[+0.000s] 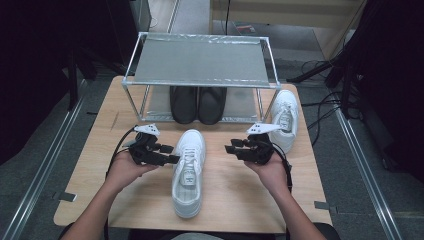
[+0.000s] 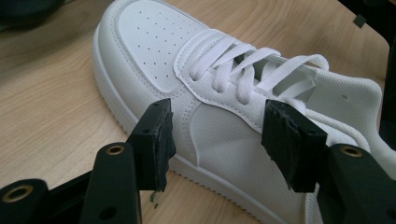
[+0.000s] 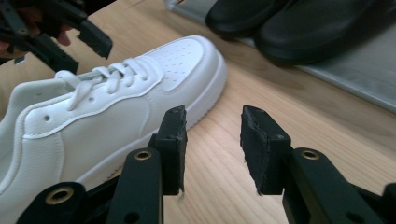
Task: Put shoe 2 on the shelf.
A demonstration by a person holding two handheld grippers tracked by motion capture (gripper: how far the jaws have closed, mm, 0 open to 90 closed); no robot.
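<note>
White sneaker (image 1: pixel 188 171) on table (image 1: pixel 240 195), btwn both grippers. L gripper (image 1: pixel 170 154) jaws spread, beside its lace side, not touching. R gripper (image 1: pixel 231 147) jaws spread, empty, sneaker just off them.

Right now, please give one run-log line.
left claw: open | right claw: open | white shoe: between claws, unheld

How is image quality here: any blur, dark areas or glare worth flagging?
High view: soft overall, surroundings nearly black, wooden table evenly lit. Left gripper view: white sneaker sharp, perforations and stitching readable, no glare. Right gripper view: black shoes dark and lacking detail, the jaws' near parts slightly soft.
</note>
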